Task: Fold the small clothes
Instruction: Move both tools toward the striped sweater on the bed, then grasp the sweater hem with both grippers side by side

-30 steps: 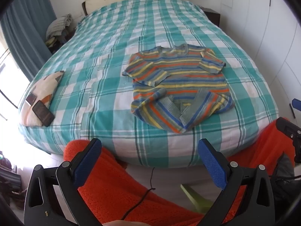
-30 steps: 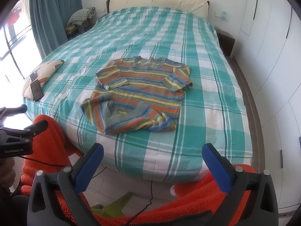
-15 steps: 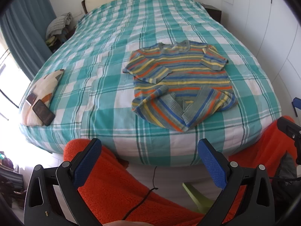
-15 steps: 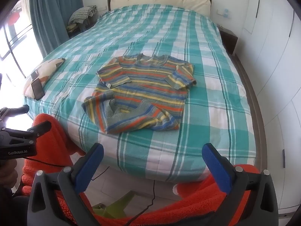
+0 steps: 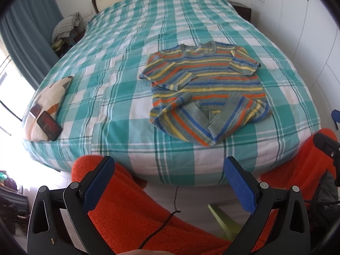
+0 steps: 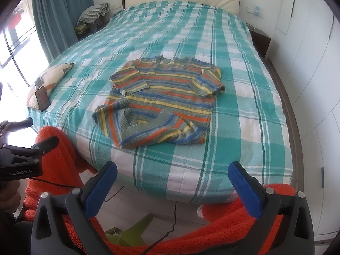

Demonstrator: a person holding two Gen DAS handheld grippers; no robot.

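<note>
Both tools agape, striped sweater [image 5: 206, 93] well ahead on bed [image 5: 119, 68].

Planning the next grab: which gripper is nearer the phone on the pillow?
Left. The left gripper hangs off the bed's near edge, toward the phone side. The right gripper hangs further along that edge, past the striped sweater.
</note>
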